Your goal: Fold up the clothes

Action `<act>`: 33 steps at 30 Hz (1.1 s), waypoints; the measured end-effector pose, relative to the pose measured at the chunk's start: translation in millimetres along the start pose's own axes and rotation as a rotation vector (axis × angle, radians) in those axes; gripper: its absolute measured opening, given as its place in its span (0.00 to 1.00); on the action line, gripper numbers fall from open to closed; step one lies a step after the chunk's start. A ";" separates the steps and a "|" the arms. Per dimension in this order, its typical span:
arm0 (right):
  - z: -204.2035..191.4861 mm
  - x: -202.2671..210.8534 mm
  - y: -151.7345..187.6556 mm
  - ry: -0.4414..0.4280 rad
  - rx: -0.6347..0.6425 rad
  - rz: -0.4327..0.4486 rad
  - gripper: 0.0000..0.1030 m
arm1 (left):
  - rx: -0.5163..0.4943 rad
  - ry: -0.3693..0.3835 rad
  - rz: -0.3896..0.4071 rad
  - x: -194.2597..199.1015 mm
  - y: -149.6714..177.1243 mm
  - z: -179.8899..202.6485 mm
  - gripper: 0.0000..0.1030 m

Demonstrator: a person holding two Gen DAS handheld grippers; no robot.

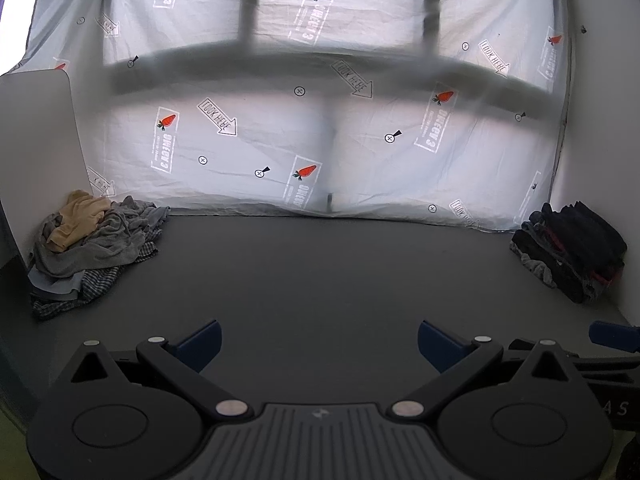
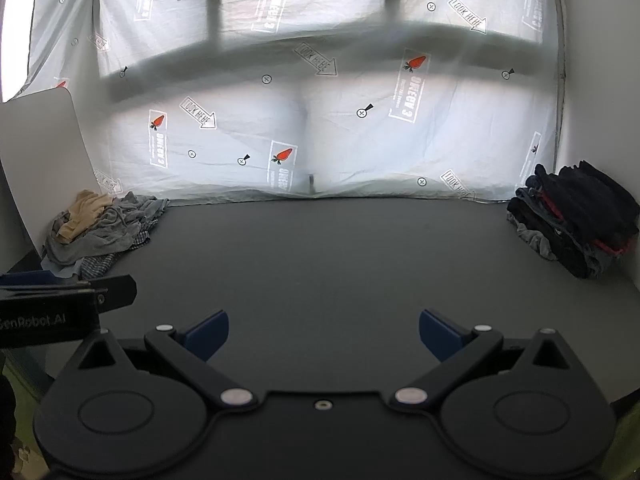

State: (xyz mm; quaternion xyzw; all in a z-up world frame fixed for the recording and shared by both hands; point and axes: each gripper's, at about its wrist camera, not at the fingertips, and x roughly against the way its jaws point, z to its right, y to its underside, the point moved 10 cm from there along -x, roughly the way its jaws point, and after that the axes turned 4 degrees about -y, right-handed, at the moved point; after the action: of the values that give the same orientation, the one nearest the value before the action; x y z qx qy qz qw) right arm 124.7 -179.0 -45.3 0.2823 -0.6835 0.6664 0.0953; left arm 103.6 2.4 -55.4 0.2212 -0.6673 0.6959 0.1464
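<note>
A loose heap of unfolded clothes (image 1: 92, 240) (image 2: 102, 232), grey, tan and checked, lies at the back left of the dark table. A stack of dark folded clothes (image 1: 568, 252) (image 2: 576, 220) sits at the back right. My left gripper (image 1: 319, 346) hovers open over the table's near edge, nothing between its blue fingertips. My right gripper (image 2: 324, 334) is open as well and holds nothing. The right gripper's blue tip (image 1: 612, 336) shows at the right edge of the left wrist view. In the right wrist view, the left gripper's body (image 2: 68, 300) shows at the left edge.
The dark grey table (image 1: 320, 272) (image 2: 320, 248) stretches between the two piles. A pale printed sheet (image 1: 320, 120) (image 2: 320, 100) hangs behind it. A white panel (image 1: 36, 136) (image 2: 40, 148) stands at the left, and a white wall (image 1: 600, 120) closes the right side.
</note>
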 end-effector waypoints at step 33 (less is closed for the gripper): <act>-7.3 -247.3 -54.3 -0.191 0.106 -0.190 1.00 | 0.516 -0.199 -0.264 -173.8 0.8 -77.4 1.00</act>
State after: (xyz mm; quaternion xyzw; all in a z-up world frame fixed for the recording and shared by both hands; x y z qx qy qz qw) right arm 354.1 -105.3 -123.3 0.4127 -0.6235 0.6594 0.0774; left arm 243.8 95.1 -144.5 0.4029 -0.4451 0.7923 0.1086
